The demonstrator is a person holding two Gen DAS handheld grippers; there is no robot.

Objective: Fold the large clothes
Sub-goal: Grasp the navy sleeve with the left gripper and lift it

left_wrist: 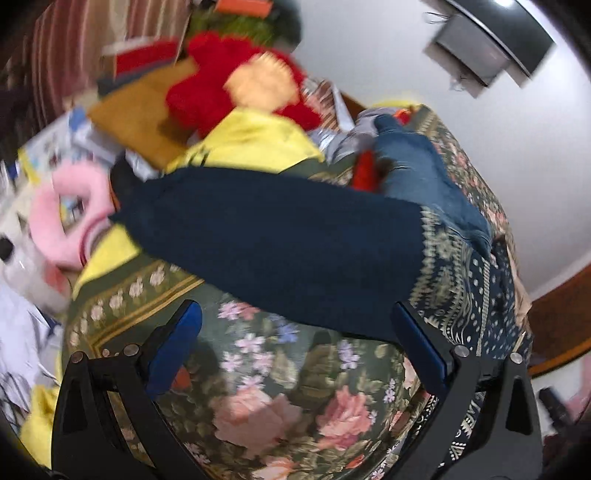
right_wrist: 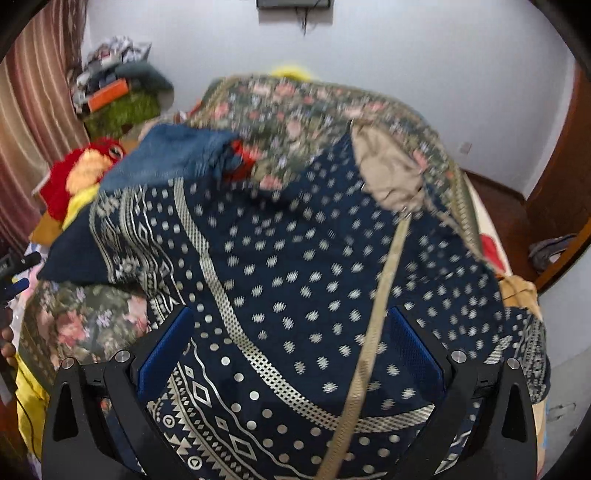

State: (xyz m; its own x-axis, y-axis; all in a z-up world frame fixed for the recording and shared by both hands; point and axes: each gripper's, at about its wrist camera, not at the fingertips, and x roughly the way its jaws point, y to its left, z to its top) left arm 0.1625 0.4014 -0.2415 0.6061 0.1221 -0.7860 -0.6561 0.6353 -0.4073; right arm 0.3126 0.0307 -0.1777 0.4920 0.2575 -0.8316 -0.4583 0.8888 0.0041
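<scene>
Navy patterned garment (right_wrist: pixel 295 280) on floral bedspread (left_wrist: pixel 280 387), both hand-held grippers (left_wrist: pixel 295 354) (right_wrist: pixel 291 354) released, no legible writing

Hidden, cropped and smeared parts of the bed scene

Motion blur smears the far clutter in the left wrist view: the red plush toy (left_wrist: pixel 236 85) and the pink ring-shaped object (left_wrist: pixel 70 218) lose their outlines. The navy patterned garment (right_wrist: pixel 295 295) runs under the near edge of the right wrist view, so its lower hem is cut off, and it hides most of the floral bedspread (right_wrist: pixel 291 110). The blue jeans (right_wrist: pixel 173 155) are partly tucked beneath that garment. The wall-mounted dark object (right_wrist: pixel 293 3) is clipped at the top edge.
</scene>
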